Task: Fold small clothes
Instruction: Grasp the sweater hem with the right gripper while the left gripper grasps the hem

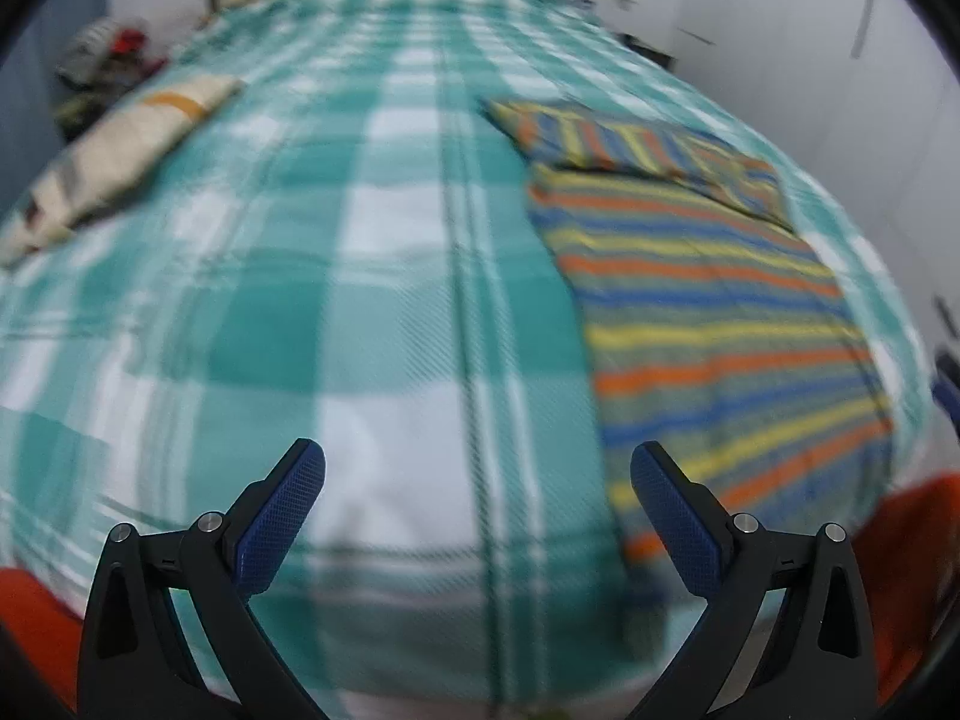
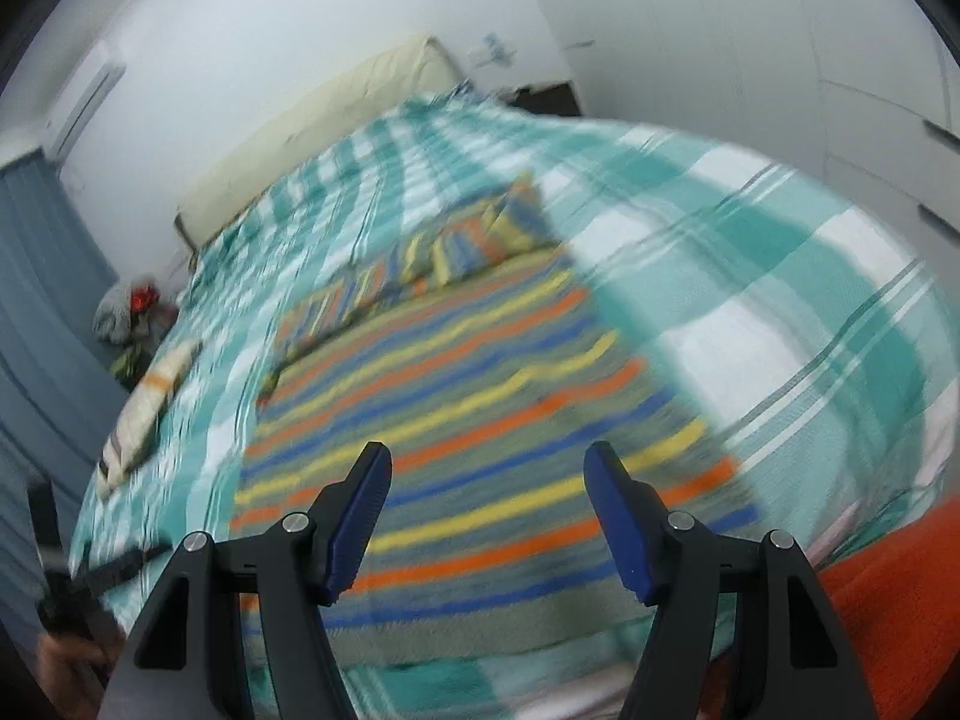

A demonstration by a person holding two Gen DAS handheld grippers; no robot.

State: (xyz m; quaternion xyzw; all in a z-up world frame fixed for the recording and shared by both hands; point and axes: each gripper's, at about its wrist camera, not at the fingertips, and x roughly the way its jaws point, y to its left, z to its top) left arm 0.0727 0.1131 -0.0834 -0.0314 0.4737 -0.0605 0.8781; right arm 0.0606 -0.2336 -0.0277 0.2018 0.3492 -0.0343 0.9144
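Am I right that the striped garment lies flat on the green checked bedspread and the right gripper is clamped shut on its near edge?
Not quite. The right gripper is open, its jaws apart with nothing pinched between them, as the right wrist view shows. The striped garment does lie flat on the green checked bedspread.

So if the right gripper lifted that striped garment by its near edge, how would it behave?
The striped garment lies flat and follows the checked bedspread, so it would probably drape limply rather than hold its shape. It looks thin, so likely light. Its far end seems folded over on itself, and that fold would probably fall open when lifted. The right gripper is open above it.
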